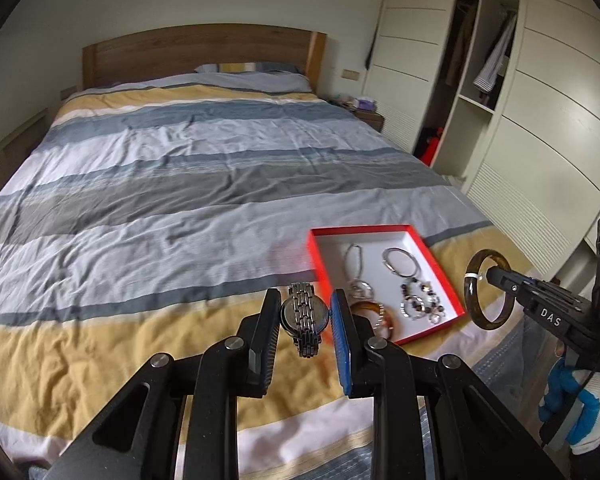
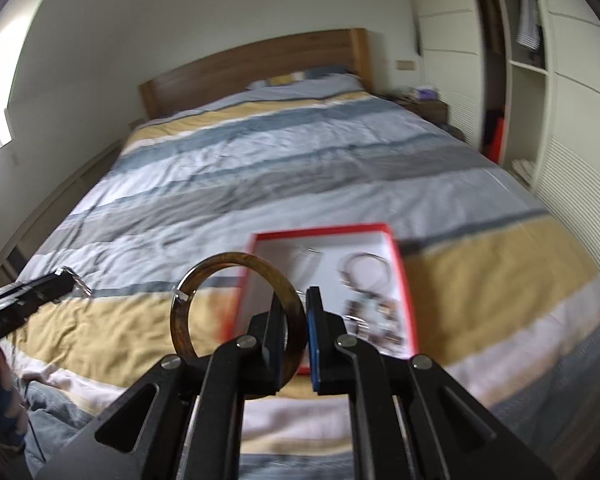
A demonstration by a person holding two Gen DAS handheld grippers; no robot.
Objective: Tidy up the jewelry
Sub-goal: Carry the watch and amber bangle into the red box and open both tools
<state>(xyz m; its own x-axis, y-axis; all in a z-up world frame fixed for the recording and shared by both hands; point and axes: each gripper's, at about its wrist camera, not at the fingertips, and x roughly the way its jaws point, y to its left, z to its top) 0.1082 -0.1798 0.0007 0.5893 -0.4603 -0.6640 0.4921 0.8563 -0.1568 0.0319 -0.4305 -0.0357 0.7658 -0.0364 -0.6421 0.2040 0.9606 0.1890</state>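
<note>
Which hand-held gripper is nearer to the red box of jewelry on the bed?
Left, it seems. The left hand-held gripper, holding the watch, sits right by the red box's near left corner. The right hand-held gripper, holding the brown bangle, hovers off its right side.

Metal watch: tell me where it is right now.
In the left wrist view, the metal watch is clamped in the left gripper, above the striped bedspread, just left of the red box.

Striped duvet (image 1: pixel 180 184), wooden headboard (image 1: pixel 196 50), pillow (image 1: pixel 252 68), white wardrobe (image 1: pixel 552 92), nightstand (image 1: pixel 370 116)
</note>
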